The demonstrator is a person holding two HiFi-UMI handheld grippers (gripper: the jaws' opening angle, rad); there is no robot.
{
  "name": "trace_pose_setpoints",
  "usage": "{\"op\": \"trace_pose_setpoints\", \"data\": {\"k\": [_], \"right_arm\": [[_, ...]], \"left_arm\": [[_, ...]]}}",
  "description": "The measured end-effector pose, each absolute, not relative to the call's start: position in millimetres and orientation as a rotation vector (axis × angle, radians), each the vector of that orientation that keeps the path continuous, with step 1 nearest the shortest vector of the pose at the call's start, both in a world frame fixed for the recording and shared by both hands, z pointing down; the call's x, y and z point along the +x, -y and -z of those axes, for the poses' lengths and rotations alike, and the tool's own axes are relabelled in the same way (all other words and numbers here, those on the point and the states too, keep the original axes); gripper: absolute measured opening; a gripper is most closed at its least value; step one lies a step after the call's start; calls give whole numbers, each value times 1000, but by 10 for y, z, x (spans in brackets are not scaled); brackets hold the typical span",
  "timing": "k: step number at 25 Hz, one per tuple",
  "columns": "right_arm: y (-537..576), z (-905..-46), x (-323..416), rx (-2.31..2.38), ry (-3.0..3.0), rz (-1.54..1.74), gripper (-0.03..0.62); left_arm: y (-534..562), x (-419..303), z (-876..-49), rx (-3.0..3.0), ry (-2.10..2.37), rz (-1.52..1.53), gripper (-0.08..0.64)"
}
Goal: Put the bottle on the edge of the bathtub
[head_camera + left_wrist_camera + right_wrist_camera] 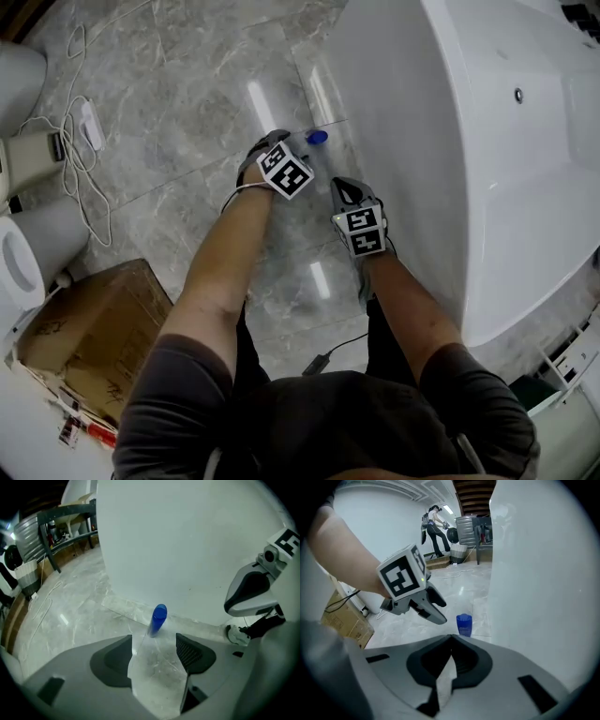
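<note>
A small bottle with a blue cap (317, 137) stands upright on the marble floor at the foot of the white bathtub (450, 141). My left gripper (269, 146) hangs just left of the bottle, apart from it. In the left gripper view the jaws (154, 645) stand wide open with nothing pressed between them, and the bottle (158, 616) stands just beyond them against the tub wall (187, 541). My right gripper (349, 190) hovers nearer me, beside the tub. Its jaws (451, 640) are shut and empty, and the bottle (464, 623) is ahead of them on the floor.
A cardboard box (94, 328) sits at the lower left. White cables and a power strip (80, 131) lie on the floor at the upper left, near white fixtures (28, 253). A dark cable (328, 356) trails by my legs. A metal rack (65, 522) stands far back.
</note>
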State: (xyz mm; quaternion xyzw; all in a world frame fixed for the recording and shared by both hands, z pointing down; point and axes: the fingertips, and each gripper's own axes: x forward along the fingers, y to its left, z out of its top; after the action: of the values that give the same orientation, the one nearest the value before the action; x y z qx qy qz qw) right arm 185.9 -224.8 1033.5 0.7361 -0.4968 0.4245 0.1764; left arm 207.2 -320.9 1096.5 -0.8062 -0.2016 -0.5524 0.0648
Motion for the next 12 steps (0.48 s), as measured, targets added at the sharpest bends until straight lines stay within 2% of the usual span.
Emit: {"op": "trace_pose_setpoints", "data": {"k": [4,8,12], "right_arm": [[2372,-9636,1963,2132,1401,-1168,-8],[2460,-8657,2011,2170,1410,-1121,-8],[2484,-7606,1955,2166,1456,-1063,-8]], "left_arm": [[3396,1885,-10204,-2567,523,1630,284],[3540,1707,-9149,-2753,381,1544,228],[3546,1539,-7932,-2916,341,1422,204]]}}
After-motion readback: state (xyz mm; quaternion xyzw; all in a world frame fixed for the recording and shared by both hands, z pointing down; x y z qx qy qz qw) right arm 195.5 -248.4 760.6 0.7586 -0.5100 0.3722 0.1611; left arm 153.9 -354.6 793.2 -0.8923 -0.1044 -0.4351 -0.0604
